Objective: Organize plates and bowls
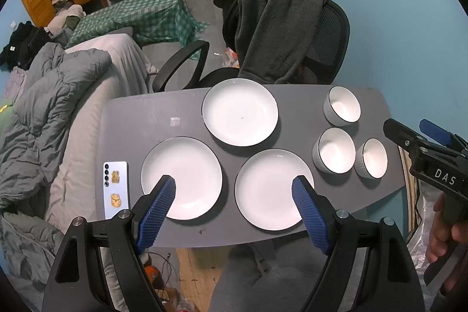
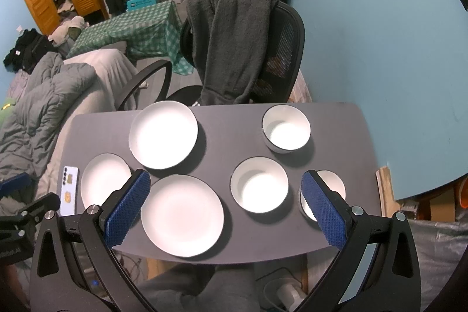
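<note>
Three white plates lie apart on the grey table (image 1: 163, 113): a far plate (image 1: 239, 111), a near left plate (image 1: 181, 177) and a near right plate (image 1: 270, 189). Three white bowls stand at the right: a far bowl (image 1: 342, 105), a middle bowl (image 1: 333, 149) and a small bowl (image 1: 371, 157). My left gripper (image 1: 234, 183) hovers open above the two near plates, holding nothing. My right gripper (image 2: 225, 177) is open above the near right plate (image 2: 182, 215) and the middle bowl (image 2: 260, 184); its right finger hides part of the small bowl (image 2: 330, 184).
A phone (image 1: 116, 189) lies at the table's left edge. An office chair (image 1: 324, 48) draped with a dark garment stands behind the table. A bed with grey bedding (image 1: 58, 95) is on the left, a blue wall on the right. A hand (image 1: 441, 233) holds the right gripper.
</note>
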`<state>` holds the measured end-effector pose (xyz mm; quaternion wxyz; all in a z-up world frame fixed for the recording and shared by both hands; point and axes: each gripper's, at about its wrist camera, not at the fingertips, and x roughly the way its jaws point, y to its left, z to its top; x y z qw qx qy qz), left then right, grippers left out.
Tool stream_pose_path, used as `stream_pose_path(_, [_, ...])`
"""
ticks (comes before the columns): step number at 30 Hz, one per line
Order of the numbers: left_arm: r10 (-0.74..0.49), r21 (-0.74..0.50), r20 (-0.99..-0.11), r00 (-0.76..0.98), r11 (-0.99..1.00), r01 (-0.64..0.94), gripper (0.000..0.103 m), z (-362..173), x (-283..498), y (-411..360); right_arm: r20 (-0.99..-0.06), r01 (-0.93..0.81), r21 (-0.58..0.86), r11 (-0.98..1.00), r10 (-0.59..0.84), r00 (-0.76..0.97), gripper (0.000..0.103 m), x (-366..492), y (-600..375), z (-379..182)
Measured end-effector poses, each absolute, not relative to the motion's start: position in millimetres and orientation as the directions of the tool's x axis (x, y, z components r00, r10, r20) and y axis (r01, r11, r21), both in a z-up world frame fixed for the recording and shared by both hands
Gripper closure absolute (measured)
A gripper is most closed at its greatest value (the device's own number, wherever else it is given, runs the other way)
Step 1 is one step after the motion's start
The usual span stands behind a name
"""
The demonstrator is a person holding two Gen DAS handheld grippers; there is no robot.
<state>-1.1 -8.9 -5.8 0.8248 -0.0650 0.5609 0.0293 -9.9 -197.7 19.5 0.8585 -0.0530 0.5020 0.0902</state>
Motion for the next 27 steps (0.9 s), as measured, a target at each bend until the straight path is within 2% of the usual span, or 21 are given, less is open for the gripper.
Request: stream_pose_path(27, [-0.042,-0.098,-0.929,0.367,0.986,-0.134,0.020,-8.6,-10.3,-5.3,-0.876,-0.210,0.005,0.978,0.105,0.471,0.002,-14.7,-198.1,16.1])
